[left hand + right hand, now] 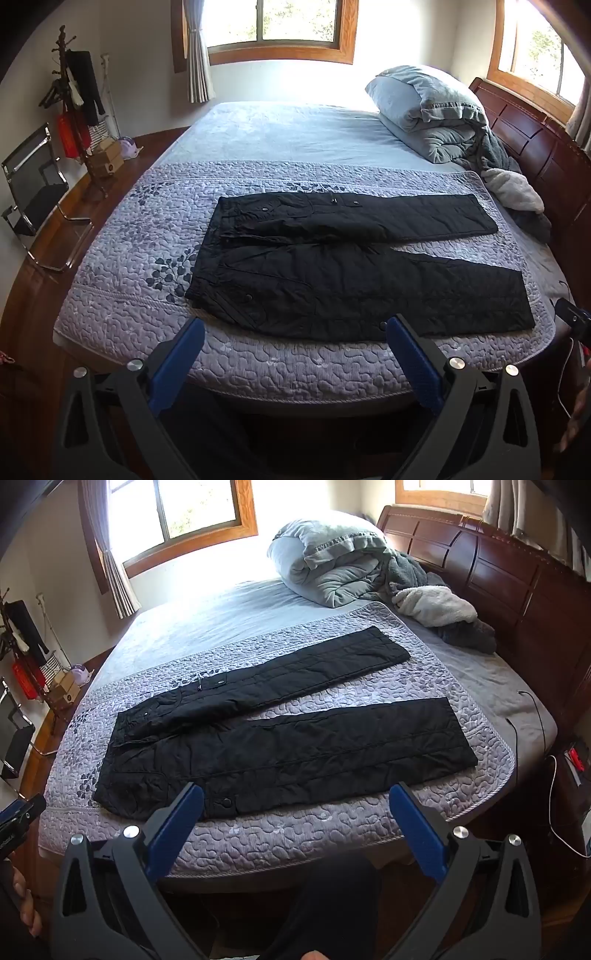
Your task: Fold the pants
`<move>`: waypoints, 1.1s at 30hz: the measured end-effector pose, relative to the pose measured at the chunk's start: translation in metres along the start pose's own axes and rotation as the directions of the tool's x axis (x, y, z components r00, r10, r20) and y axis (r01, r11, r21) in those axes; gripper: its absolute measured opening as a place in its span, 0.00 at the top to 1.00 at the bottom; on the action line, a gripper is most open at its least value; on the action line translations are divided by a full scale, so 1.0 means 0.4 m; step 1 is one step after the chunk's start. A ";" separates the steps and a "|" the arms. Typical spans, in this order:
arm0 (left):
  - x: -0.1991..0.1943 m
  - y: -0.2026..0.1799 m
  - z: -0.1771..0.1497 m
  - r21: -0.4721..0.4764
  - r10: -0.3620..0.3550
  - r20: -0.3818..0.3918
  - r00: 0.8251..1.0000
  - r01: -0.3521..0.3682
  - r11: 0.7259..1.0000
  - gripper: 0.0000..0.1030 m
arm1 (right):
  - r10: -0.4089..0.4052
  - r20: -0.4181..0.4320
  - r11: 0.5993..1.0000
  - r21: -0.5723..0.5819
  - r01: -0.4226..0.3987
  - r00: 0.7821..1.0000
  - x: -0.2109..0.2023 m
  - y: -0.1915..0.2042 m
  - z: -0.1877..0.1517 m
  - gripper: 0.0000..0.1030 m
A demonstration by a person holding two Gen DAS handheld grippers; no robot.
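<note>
Pants flat on quilt, long axis left-right, waistband left, apparently nearer left gripper. Right gripper nearer cuffs. Both spread wide, empty.

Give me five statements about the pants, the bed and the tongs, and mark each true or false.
1. The pants lie spread flat on the quilt, legs apart. True.
2. The left tongs are clamped on a pant leg. False: they are open and hold nothing.
3. The waistband points toward the headboard. False: the leg ends point that way; the waistband lies at the other end.
4. The right tongs are open, near the bed's near edge. True.
5. The pants are already folded in half. False: both legs lie side by side, unfolded.
</note>
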State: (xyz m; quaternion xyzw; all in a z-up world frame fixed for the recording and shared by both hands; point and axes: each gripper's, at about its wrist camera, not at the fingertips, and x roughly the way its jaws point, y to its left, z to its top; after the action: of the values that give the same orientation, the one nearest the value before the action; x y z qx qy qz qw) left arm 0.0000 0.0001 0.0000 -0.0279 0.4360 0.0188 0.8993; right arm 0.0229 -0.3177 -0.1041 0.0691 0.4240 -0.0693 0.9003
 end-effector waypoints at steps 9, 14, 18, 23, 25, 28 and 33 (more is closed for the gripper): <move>-0.008 0.002 0.001 0.000 0.004 0.002 1.000 -0.004 1.000 0.04 | -0.003 0.007 1.000 -0.002 0.003 1.000 -0.010 0.001 -0.004 0.02; -0.011 0.000 0.002 0.003 0.005 0.001 1.000 -0.005 1.000 0.04 | -0.002 0.004 1.000 -0.003 0.002 1.000 -0.007 -0.003 -0.002 0.02; -0.006 0.002 0.000 0.001 0.003 0.001 1.000 -0.003 1.000 0.04 | -0.002 0.001 1.000 -0.002 0.002 1.000 -0.011 -0.007 -0.006 0.02; -0.008 0.005 0.001 -0.002 0.004 0.004 1.000 -0.004 1.000 0.04 | -0.003 0.001 1.000 0.000 0.003 1.000 -0.008 -0.009 -0.001 0.02; -0.008 0.006 0.001 -0.002 0.003 0.004 1.000 -0.003 1.000 0.04 | -0.004 -0.001 1.000 -0.002 0.004 1.000 -0.008 -0.008 -0.001 0.02; -0.009 0.001 -0.003 -0.001 0.003 0.004 1.000 -0.003 1.000 0.04 | -0.005 -0.002 1.000 -0.003 0.005 1.000 -0.009 -0.007 -0.002 0.02; -0.011 -0.003 -0.005 0.003 0.002 0.004 1.000 -0.002 1.000 0.04 | -0.008 -0.002 1.000 0.000 0.008 1.000 -0.007 -0.010 -0.005 0.02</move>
State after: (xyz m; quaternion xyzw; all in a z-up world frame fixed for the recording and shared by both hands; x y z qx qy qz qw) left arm -0.0043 -0.0011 0.0023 -0.0261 0.4343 0.0189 0.9002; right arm 0.0190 -0.3211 -0.1035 0.0674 0.4250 -0.0728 0.8997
